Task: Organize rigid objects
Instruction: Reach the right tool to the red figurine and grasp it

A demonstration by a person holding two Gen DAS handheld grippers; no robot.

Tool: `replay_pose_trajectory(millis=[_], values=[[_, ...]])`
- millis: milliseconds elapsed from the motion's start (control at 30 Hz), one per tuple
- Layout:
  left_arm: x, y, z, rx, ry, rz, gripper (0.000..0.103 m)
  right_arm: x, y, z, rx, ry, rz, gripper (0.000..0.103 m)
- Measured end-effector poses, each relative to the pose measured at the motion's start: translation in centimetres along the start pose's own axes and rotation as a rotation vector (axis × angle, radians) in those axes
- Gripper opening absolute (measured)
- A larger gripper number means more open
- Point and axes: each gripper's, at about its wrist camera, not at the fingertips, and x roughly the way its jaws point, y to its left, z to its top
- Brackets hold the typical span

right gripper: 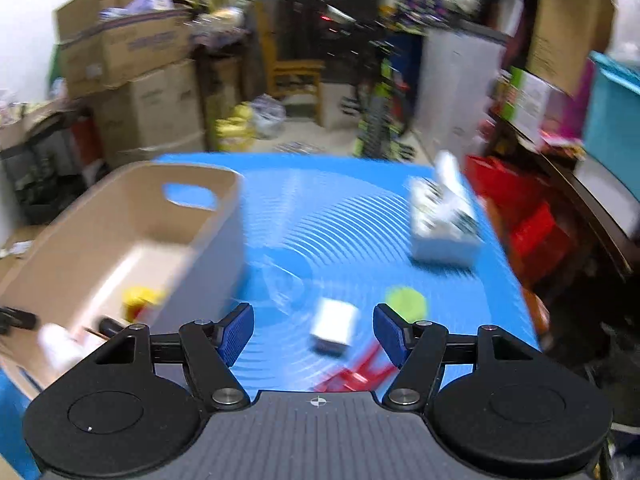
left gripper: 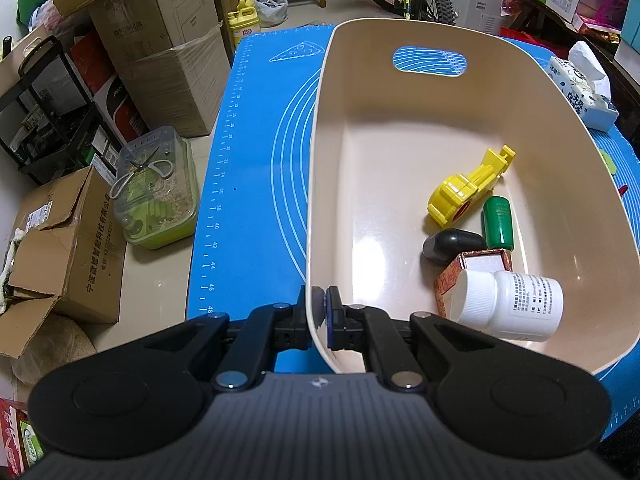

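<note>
You kept the left gripper (left gripper: 320, 300) pinched on the near wall of the beige bin (left gripper: 400, 80), lower centre of frame, presumably to steady it. Your right gripper (right gripper: 313, 332) stood open and empty, a small white box (right gripper: 334, 326) lying between its fingers on the blue mat (right gripper: 340, 200).

1. Beige plastic bin (left gripper: 400, 92), plain inside.
2. Blue silicone mat (left gripper: 256, 160), white rings and ruler marks.
3. Yellow toy (left gripper: 460, 192), green cylinder (left gripper: 498, 224), white bottle (left gripper: 516, 304) with black print.
4. Lime disc (right gripper: 406, 300).
</note>
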Motion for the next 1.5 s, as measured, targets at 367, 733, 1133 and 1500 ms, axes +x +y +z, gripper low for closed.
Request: replay_pose_trajectory(millis=[367, 733, 1133, 1500], values=[[0.0, 0.0, 0.0, 0.002, -0.002, -0.002, 0.008, 4.2, -2.5, -5.5, 0.138, 0.122, -0.031, 0.072], [0.1, 0.0, 0.0, 0.005, -0.002, -0.002, 0.008, 7.9, -2.9, -7.1, 0.353, 0.113, -0.036, 0.065], [0.1, -0.2, 0.1, 0.002, -0.005, 0.000, 0.008, 6.3, -3.3, -8.8, 0.600, 0.104, -0.073, 0.069], [0.1, -0.1, 0.1, 0.007, -0.006, -0.001, 0.008, 7.6, -1.0, -8.2, 0.489, 0.051, -0.060, 0.039]])
